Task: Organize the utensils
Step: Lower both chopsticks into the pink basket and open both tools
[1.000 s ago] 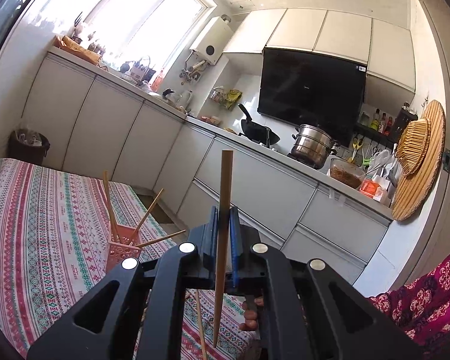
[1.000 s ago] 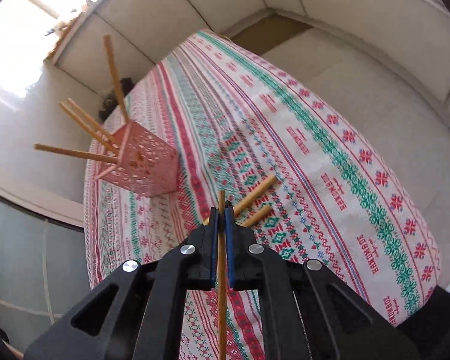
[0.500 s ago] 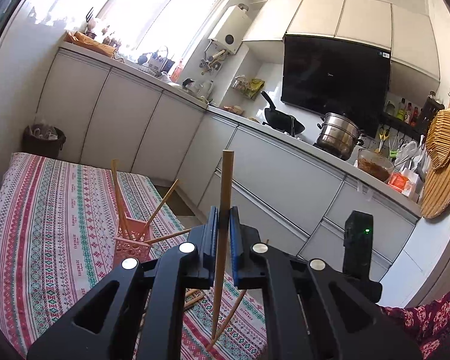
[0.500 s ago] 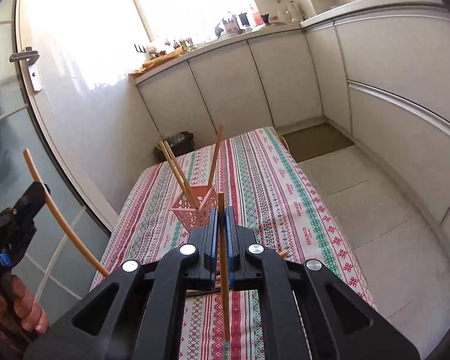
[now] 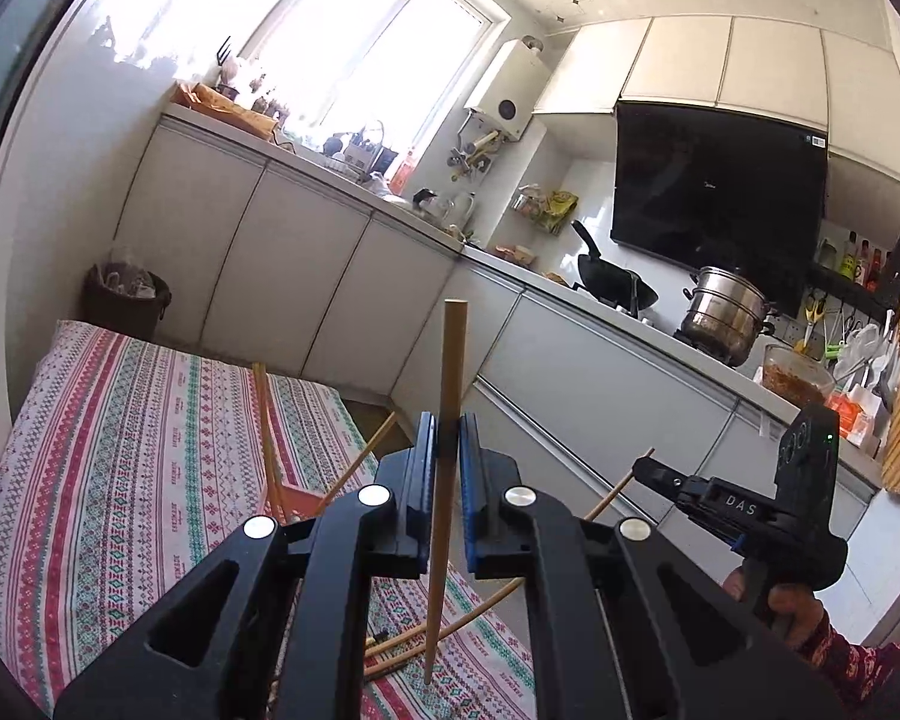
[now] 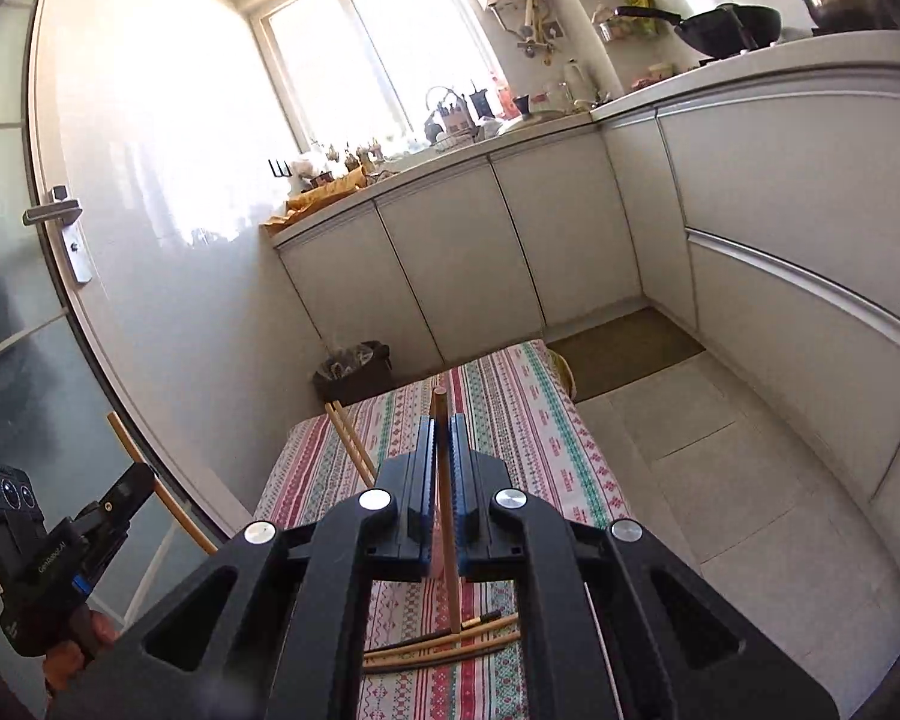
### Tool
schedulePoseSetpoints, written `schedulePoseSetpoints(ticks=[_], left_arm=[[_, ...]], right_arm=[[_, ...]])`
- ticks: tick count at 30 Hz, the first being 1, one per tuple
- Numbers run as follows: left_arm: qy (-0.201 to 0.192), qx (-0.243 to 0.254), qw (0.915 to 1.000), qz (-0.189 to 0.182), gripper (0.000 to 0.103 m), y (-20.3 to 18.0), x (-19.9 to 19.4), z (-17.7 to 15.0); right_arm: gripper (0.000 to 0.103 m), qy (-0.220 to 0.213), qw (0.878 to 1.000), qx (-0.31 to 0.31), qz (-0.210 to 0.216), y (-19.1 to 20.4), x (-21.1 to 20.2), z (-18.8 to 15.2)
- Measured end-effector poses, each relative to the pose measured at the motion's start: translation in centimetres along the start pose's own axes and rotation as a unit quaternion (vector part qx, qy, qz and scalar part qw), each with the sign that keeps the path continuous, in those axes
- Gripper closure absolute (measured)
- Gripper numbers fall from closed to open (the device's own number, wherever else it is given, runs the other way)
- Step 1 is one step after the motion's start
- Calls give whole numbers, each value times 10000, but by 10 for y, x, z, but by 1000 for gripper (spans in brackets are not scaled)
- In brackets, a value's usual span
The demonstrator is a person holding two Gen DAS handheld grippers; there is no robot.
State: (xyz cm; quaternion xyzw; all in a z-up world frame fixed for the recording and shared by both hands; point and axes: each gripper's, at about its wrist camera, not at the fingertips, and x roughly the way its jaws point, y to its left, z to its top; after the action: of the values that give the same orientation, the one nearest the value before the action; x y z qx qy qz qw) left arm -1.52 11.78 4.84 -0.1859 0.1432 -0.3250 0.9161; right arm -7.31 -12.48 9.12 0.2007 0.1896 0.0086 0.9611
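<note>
Chopstick (image 5: 447, 450), pale plain wood, upright, pinched in each closed gripper (image 5: 444, 450), left and right (image 6: 443, 468)

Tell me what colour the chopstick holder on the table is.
Pinkish red, a perforated holder; the left wrist view shows it best, partly hidden behind the tool.

Two fisheye views, each mounted close behind its own gripper, looking forward along the fingers, slightly downward. Left view facing the stove counter (image 5: 600, 324); right view facing the window (image 6: 384, 54). Shared: striped tablecloth (image 5: 120, 450), corner cabinets.
</note>
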Motion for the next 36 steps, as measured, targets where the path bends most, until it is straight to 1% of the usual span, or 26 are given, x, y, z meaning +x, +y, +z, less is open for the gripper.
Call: schedulePoseSetpoints(ticks=[4,7,11,15,20,23,24,25,26,27,28,29,31,33,36], left_arm=[[-284,169,9993,163,96,-3,11,23],[-499,291,9978,317,96,-2,22,40],[-602,401,9957,583,96,5,46,52],[-640,523,9923,921,96,18,72,52],[-516,543,9910,1106,96,41,107,40],[-327,618,9906,1174,96,48,122,29],[-255,631,9903,1211,94,50,125,25],[-195,643,9901,1231,86,52,127,22],[-171,658,9898,1253,81,53,125,21],[-223,666,9891,1297,75,53,121,22],[-318,644,9886,1320,72,53,115,26],[-435,587,9883,1341,71,53,108,31],[-672,457,9873,1366,63,52,92,41],[-912,362,9849,1424,59,47,77,52],[-1230,222,9797,1567,58,40,57,67]], right_arm=[[98,-318,9994,-148,0,4,-2,29],[98,-511,9984,-254,25,10,5,52],[98,-753,9963,-415,81,21,16,79],[98,-873,9946,-511,225,32,33,92],[98,-846,9937,-581,447,43,61,90],[98,-726,9939,-594,576,49,78,85],[98,-685,9941,-593,599,50,82,83],[98,-648,9942,-594,625,51,86,80],[98,-614,9942,-601,650,52,90,78],[98,-583,9942,-613,666,53,93,76],[98,-554,9942,-625,678,54,95,74],[98,-520,9942,-642,691,56,97,73],[98,-472,9941,-674,699,59,100,69],[98,-428,9940,-724,704,63,104,67],[98,-375,9935,-818,694,72,109,64]])
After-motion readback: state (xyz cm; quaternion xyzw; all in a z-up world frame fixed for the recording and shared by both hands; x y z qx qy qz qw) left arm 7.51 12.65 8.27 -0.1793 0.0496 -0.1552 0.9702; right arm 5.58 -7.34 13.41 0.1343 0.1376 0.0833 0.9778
